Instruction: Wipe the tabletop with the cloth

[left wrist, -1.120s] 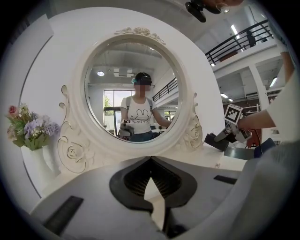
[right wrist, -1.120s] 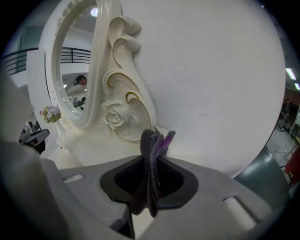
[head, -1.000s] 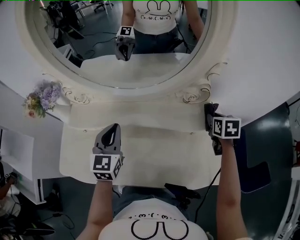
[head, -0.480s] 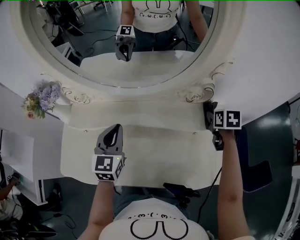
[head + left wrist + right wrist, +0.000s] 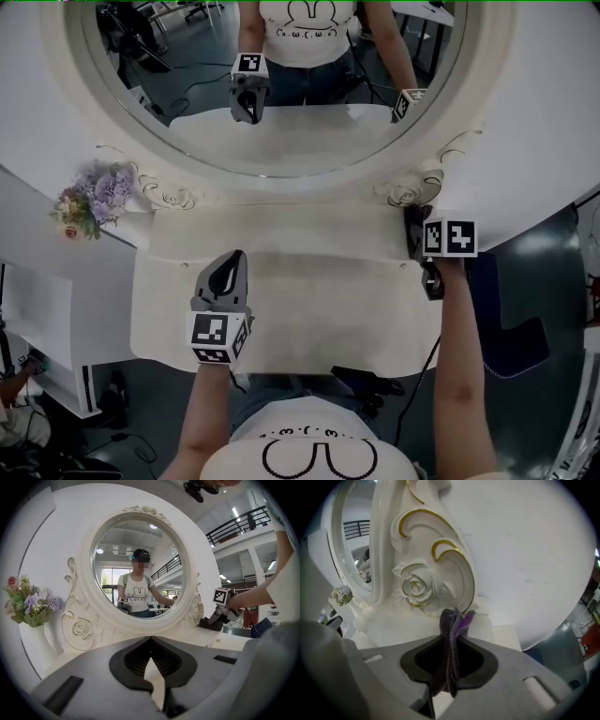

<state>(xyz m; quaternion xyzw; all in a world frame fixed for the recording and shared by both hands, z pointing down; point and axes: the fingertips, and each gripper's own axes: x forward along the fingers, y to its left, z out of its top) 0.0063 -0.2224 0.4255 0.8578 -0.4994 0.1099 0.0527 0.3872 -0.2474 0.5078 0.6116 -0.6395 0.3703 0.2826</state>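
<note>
The right gripper view alone shows the purple cloth (image 5: 451,644) pinched in the right gripper (image 5: 453,617), at the far right of the tabletop (image 5: 319,300). The left gripper (image 5: 150,640) is closed and empty.

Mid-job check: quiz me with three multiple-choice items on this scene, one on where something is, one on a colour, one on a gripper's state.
1. Where do the flowers stand?
A. left of the mirror
B. right of the mirror
C. at the tabletop's front edge

2. What colour is the cloth?
A. yellow
B. purple
C. green

3. What state is the right gripper in?
A. open and empty
B. shut on the cloth
C. shut on a flower

Answers:
1 A: the flowers sit by the left side of the mirror.
2 B: the cloth shows purple folds.
3 B: the right gripper has its jaws pinched on the cloth.
</note>
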